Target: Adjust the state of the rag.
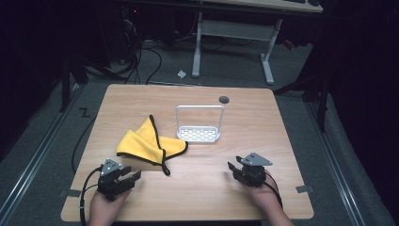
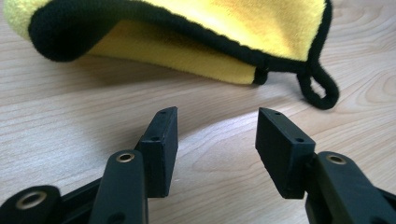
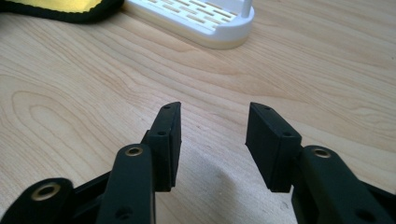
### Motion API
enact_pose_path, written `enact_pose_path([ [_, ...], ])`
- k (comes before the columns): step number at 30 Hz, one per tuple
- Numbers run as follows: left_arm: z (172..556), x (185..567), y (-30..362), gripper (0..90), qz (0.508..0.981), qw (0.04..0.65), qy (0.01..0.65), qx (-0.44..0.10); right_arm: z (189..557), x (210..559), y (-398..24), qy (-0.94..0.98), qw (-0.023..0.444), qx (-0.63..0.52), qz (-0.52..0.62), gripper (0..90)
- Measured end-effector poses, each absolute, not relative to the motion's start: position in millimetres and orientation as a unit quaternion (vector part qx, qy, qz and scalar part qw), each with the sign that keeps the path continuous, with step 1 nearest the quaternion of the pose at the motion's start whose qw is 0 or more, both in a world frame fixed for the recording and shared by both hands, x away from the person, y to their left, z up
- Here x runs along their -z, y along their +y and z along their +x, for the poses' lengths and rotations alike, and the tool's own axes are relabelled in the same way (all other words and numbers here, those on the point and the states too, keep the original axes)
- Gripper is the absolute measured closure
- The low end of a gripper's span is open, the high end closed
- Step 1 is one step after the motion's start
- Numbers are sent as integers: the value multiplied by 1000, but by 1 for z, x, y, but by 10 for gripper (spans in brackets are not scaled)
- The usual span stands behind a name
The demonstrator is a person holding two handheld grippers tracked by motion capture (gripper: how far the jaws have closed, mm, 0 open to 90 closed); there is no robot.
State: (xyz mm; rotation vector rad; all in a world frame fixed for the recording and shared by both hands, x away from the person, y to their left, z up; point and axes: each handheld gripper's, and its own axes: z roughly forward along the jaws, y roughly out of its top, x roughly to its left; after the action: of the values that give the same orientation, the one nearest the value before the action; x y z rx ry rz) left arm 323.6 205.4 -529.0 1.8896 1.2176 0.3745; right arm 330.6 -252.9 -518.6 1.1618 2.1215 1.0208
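High view: rack (image 1: 199,134) beside cloth (image 1: 149,142) (touching).

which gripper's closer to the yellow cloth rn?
Left. The left gripper sits just short of the yellow cloth, jaws open. The right gripper is farther off, across the table.

In our left gripper view, the folded yellow microfibre cloth with black trim (image 2: 187,32) is cut off at the top edge; the white slotted plastic rack (image 3: 196,16) likewise in our right.
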Motion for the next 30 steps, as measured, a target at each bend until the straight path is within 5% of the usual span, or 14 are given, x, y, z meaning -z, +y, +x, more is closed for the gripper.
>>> enact_pose_path([
  [15,321,525,218,513,747,435,482,-142,331,520,-250,785,251,-370,429,490],
  [27,330,490,221,899,732,462,472,-167,331,522,-251,784,243,-371,434,512],
  [30,348,476,216,900,729,464,471,-179,331,522,-251,785,242,-372,433,514],
])
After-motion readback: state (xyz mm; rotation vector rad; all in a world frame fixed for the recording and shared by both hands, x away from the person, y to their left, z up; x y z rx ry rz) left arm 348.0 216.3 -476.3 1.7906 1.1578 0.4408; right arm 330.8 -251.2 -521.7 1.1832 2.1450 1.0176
